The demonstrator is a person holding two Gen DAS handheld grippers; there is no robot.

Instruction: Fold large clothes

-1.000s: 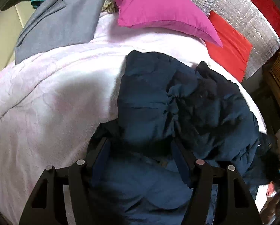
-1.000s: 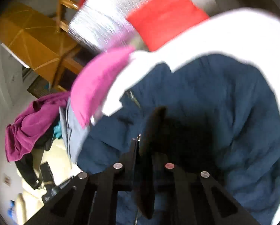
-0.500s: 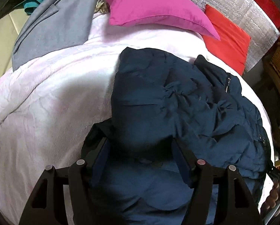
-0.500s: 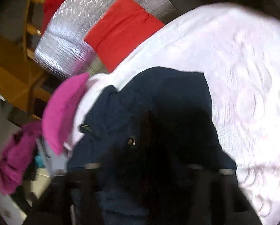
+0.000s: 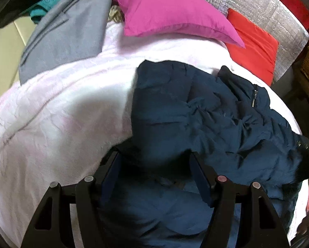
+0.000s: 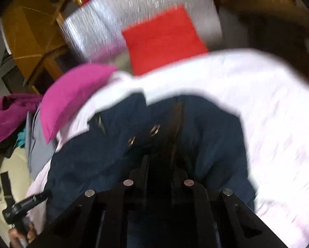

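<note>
Jacket [image 5: 206, 113] edge borders bare pale blanket [image 5: 51, 124] leftward.

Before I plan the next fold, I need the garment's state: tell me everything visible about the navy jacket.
The navy jacket is puffy, quilted and crumpled, partly folded over itself on the pale pink blanket. A metal zipper and snaps show. The left hand-held gripper straddles a fold, open; the right hand-held gripper looks shut on its fabric.
</note>
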